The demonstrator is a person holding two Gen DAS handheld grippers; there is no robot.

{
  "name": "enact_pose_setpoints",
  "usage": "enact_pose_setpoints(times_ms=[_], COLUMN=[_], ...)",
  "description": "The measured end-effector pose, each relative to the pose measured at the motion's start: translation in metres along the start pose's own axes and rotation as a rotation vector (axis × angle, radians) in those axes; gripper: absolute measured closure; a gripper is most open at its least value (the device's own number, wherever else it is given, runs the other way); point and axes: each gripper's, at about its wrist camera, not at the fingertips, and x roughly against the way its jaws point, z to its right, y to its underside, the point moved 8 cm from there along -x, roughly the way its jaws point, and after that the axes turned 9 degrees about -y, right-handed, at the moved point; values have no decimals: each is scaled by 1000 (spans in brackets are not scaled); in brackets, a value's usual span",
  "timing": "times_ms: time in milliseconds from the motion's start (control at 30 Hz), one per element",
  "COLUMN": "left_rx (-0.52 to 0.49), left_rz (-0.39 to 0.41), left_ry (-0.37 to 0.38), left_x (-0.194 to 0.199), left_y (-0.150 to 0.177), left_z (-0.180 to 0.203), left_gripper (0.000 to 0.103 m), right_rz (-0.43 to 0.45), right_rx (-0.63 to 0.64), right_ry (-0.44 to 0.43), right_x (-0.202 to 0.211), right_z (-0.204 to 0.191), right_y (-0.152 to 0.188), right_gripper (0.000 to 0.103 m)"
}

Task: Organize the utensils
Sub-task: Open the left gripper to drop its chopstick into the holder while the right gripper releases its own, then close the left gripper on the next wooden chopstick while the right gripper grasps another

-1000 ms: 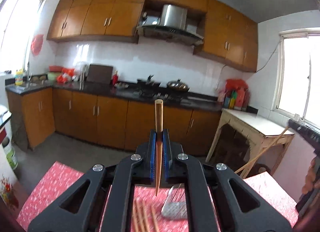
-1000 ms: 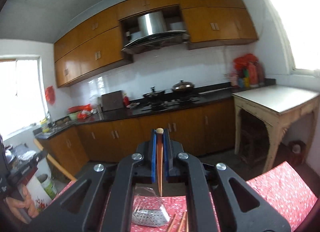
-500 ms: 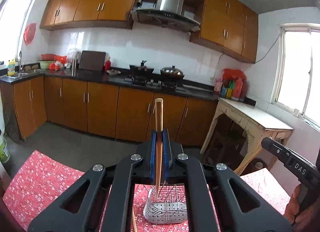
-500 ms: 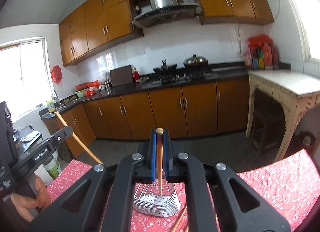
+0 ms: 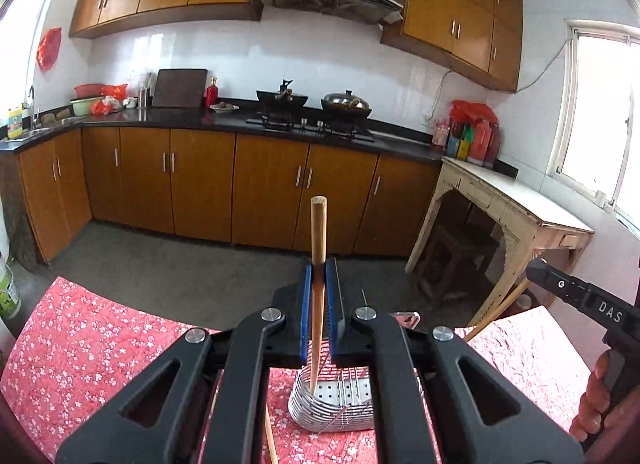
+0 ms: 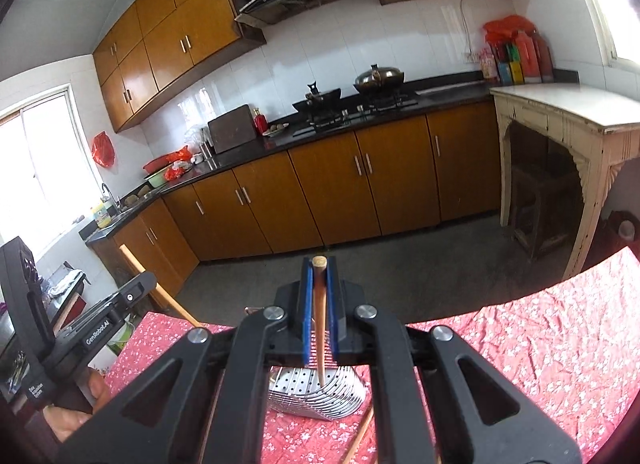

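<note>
1. Left wrist view: we see our left gripper [image 5: 319,300] with its jaws closed tight on a wooden chopstick [image 5: 318,264]. The stick stands nearly upright, its thin tip down inside the metal holder [image 5: 332,404] on the red floral tablecloth [image 5: 92,344].
2. Only this view shows the holder's open end and perforated floor, plus a loose chopstick [image 5: 270,436] lying near the cloth's near edge.
3. Right wrist view: our right gripper [image 6: 319,304] is likewise clamped on a second chopstick [image 6: 320,316], tip over the holder [image 6: 320,392], which here shows its ribbed, curved side.
4. Only this view shows another loose stick [image 6: 362,436] beside the holder.
5. Each view catches the other gripper at its edge with the fingers [image 5: 596,396] of a hand around its handle; both grippers tilt downward toward the holder.
</note>
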Motion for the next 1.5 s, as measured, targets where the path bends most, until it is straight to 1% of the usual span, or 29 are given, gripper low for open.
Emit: enact_pose_setpoints(times_ms=[33, 200, 300, 333, 367, 567, 700, 833, 933, 1000, 1067, 1167, 1233, 1300, 1400, 1500], left_rx=[1, 8, 22, 26, 29, 53, 47, 21, -4, -18, -32, -52, -63, -62, -57, -54], left_rz=[0, 7, 15, 22, 28, 46, 57, 17, -48, -84, -136, -198, -240, -273, -291, -292], left_ry=[-4, -19, -30, -36, -42, -48, -68, -118, -153, -165, -173, -164, -158, -150, -144, -137], left_x=[1, 8, 15, 19, 22, 43, 60, 64, 58, 53, 46, 39, 34, 31, 28, 27], left_y=[0, -4, -7, -8, -10, -12, -1, 35, 74, 94, 123, 158, 177, 189, 197, 200], left_z=[-1, -10, -17, -20, -21, -37, -55, -82, -103, -112, -119, -122, -126, -126, -127, -127], left_gripper=[96, 93, 83, 76, 72, 69, 64, 59, 59, 59, 59, 59, 59, 59, 59, 59], right_rz=[0, 24, 45, 54, 60, 95, 87, 11, -58, -126, -195, -279, -321, -353, -372, -386], right_rx=[-5, -15, -17, -17, -16, -17, -13, -24, -29, -45, -64, -77, -74, -66, -42, -30], right_ry=[2, 18, 26, 30, 34, 62, 112, 184, 236, 265, 272, 272, 270, 267, 286, 303], right_x=[0, 8, 18, 23, 25, 53, 75, 79, 77, 70, 62, 51, 44, 37, 31, 27], right_z=[1, 6, 5, 5, 5, 11, 26, 53, 75, 90, 102, 110, 111, 110, 108, 110], right_y=[0, -4, -6, -7, -7, -5, 17, 64, 107, 139, 171, 204, 222, 234, 242, 248], right_gripper=[92, 90, 82, 80, 78, 76, 72, 72, 72, 72, 72, 74, 75, 75, 76, 80])
